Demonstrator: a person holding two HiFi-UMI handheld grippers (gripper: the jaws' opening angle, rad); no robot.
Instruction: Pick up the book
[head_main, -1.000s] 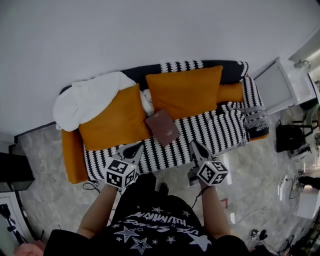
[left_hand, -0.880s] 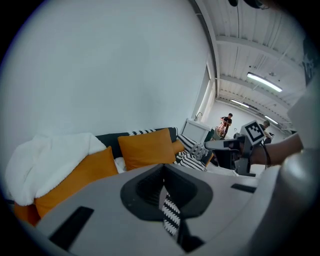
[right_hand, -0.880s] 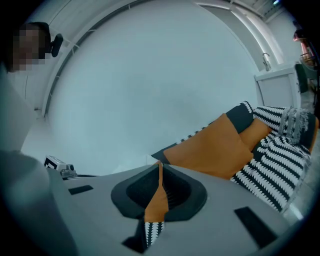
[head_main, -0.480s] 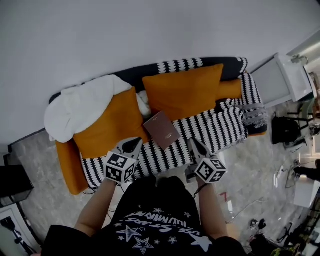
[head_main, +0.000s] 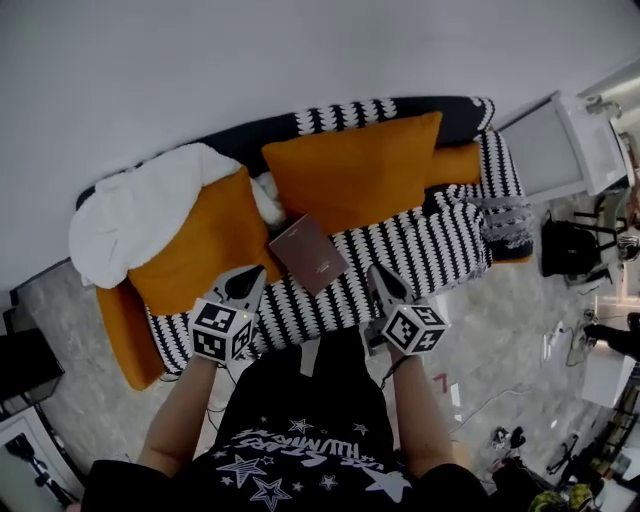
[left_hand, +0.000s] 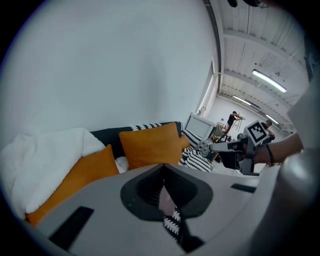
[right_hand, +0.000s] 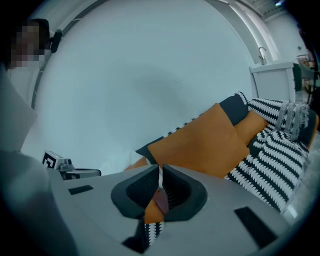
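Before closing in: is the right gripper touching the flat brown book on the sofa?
Apart. The head view shows striped seat cover between the right gripper and the flat brown book.

Person in a black star-print T-shirt, with two matching grey grippers.

The T-shirt (head_main: 300, 455) is black, scattered with white stars and crossed by a band of white lettering, and its short sleeves (head_main: 115, 480) leave the forearms bare. The left gripper (head_main: 252, 275) and right gripper (head_main: 377, 272) share one build. Each has a smooth light-grey shell tapering forward, black ribbed pads lining the jaws, and black rectangular insets in the shell to either side behind the jaws. Behind each pair of jaws sits a white cube (head_main: 220, 332) printed with black square markers. A thin dark cable (head_main: 388, 375) trails back from beneath the right gripper's cube.
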